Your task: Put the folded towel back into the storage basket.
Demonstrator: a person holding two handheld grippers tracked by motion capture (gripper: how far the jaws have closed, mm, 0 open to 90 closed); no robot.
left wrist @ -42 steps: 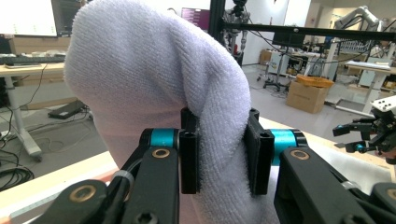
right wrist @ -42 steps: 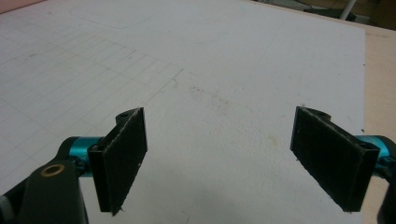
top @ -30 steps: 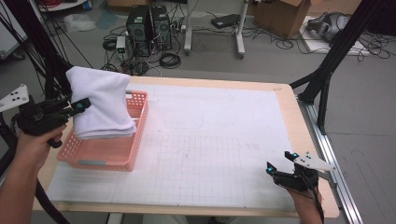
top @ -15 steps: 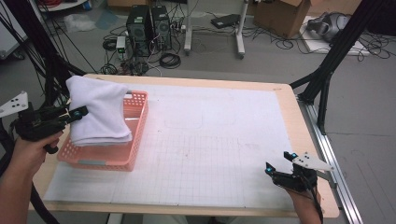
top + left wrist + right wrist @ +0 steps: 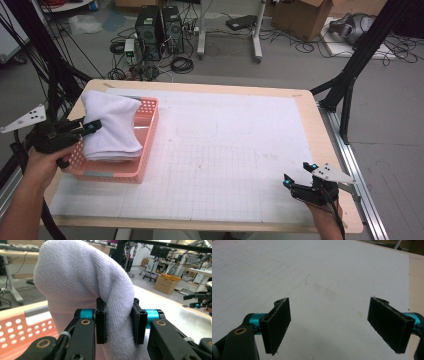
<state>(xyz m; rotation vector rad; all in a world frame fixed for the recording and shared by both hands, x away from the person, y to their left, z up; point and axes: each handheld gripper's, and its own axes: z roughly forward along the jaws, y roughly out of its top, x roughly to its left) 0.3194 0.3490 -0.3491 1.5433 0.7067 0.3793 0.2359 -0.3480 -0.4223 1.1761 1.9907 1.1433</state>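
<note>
Towel (image 5: pixel 111 127) pinched by left gripper (image 5: pixel 89 127) fingers, draped into basket (image 5: pixel 145 150); right gripper (image 5: pixel 299 173) fingers spread, low over table.

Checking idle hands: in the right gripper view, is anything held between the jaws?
No. The right gripper stands wide open, with bare white table mat showing between its pads.

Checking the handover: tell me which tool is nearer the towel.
Left. The left tool is clamped on the towel over the basket; the right tool sits open across the table.
</note>
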